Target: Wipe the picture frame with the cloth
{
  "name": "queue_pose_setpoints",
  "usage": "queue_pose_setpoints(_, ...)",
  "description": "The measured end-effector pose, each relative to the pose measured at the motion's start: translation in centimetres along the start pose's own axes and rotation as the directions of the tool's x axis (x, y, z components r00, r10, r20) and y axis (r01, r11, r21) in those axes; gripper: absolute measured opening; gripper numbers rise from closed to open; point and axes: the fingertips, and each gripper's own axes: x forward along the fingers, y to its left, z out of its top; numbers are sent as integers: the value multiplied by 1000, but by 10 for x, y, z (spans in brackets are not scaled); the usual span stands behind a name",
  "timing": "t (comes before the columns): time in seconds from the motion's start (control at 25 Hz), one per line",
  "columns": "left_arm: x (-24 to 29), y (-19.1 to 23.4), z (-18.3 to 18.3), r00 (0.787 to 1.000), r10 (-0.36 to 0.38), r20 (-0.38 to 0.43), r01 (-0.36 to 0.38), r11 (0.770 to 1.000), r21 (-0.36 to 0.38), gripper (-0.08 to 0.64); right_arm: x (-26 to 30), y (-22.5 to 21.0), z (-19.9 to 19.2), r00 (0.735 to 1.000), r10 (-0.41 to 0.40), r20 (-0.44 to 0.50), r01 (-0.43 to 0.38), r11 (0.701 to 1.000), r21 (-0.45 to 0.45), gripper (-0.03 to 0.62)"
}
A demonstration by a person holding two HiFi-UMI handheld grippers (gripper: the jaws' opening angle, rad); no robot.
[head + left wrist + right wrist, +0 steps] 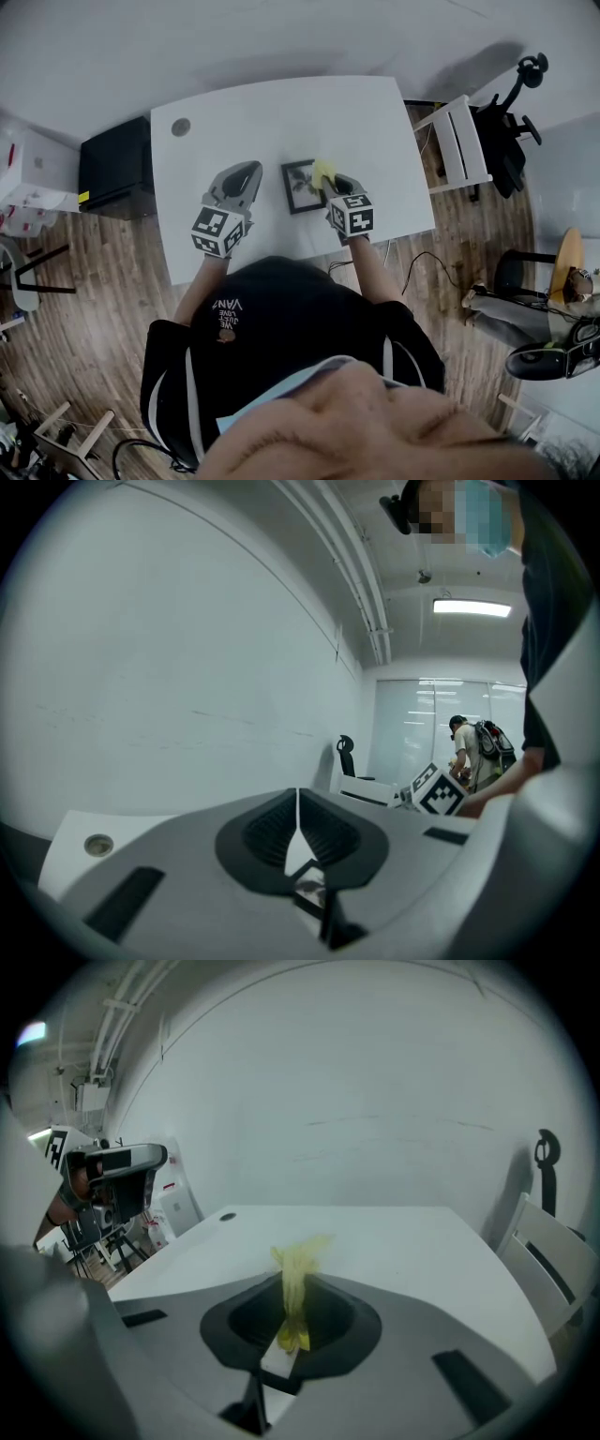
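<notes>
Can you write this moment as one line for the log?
left gripper: shut, empty | right gripper: shut on yellow cloth | picture frame: on table, between grippers

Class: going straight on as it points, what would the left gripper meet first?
Its way looks free over the table; the white wall would likely come first. The picture frame lies to its right.

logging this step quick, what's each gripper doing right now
Left gripper: shut, nothing between its jaws.
Right gripper: shut on the yellow cloth.
</notes>
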Motion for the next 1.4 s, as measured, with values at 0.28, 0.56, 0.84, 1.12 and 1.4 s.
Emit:
queue_pose_setpoints(0.28, -4, 0, 0, 1000, -26, -2, 26, 1000, 0, 19, -18, 14, 39, 992, -23, 126, 20, 1000, 25, 39)
queue_pose_setpoints(0.56, -9, 0, 1, 998, -58, -1, 58, 998, 8, 20, -45, 30, 71, 967, -55, 248, 47, 998, 36, 38)
queue_pose_setpoints(0.84, -13, -2, 1, 995, -96, -9, 96, 995, 13, 20, -71, 47, 89, 938, -78, 339, 57, 996, 72, 38)
queue_pose_setpoints(1.12, -16, -2, 1, 990, -142, -6, 142, 990, 15, 20, -85, 60, 91, 919, -118, 376, 83, 991, 108, 38)
queue_pose_setpoints(1.4, -20, -5, 0, 984, -175, -4, 175, 984, 13, 20, -95, 71, 85, 914, -147, 378, 108, 987, 121, 38)
